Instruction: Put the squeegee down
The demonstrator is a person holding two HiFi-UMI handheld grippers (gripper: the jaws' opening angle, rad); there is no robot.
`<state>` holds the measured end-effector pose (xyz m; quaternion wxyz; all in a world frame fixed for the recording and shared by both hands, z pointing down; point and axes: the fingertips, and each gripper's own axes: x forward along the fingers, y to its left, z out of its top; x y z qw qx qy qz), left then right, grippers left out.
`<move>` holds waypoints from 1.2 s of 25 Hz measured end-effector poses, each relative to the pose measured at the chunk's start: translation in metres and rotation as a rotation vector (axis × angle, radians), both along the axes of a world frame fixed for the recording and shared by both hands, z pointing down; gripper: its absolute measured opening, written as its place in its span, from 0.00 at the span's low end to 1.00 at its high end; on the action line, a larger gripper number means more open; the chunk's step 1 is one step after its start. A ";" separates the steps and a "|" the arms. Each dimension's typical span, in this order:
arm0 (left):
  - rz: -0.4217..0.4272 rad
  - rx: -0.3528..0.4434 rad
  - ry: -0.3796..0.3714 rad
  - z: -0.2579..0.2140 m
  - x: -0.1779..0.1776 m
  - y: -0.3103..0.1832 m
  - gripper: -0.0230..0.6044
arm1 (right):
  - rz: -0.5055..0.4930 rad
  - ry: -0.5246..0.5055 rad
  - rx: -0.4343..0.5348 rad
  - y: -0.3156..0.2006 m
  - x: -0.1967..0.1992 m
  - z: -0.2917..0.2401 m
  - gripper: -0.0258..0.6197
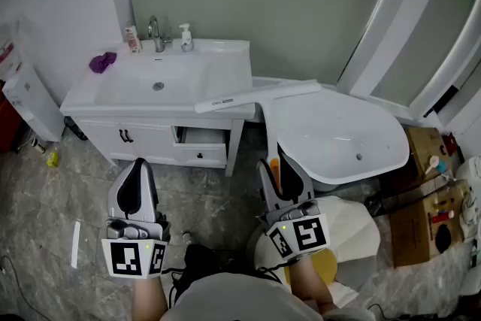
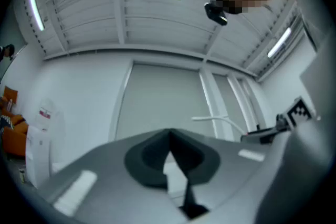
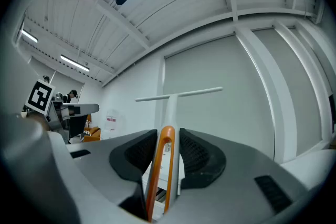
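The squeegee (image 1: 259,95) has a long white blade, a white stem and an orange loop handle (image 3: 160,165). My right gripper (image 1: 272,165) is shut on the handle and holds the squeegee up in the air, with the blade hanging over the gap between the vanity and the tub. In the right gripper view the blade (image 3: 178,95) runs crosswise ahead of the right gripper (image 3: 168,136), and the stem and the loop are pinched between the dark pads. My left gripper (image 1: 137,165) hovers over the floor in front of the vanity, shut and empty. Its pads meet in the left gripper view (image 2: 169,136).
A white vanity with a sink (image 1: 188,83) stands ahead, with a faucet (image 1: 156,34), a soap bottle (image 1: 186,37), a purple cloth (image 1: 102,62) and an open drawer (image 1: 203,135). A white tub (image 1: 338,135) lies to the right. Cardboard boxes (image 1: 425,199) stand at far right.
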<state>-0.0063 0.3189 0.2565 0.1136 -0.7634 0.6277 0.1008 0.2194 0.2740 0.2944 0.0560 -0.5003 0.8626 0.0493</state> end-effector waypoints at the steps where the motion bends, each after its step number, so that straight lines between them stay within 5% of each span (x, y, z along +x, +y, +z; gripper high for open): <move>1: 0.001 0.000 0.000 0.000 -0.002 -0.001 0.05 | 0.001 0.000 0.001 -0.001 -0.002 0.000 0.24; 30: 0.050 0.013 -0.009 -0.005 -0.135 -0.139 0.05 | 0.088 -0.009 -0.009 -0.133 -0.124 0.003 0.24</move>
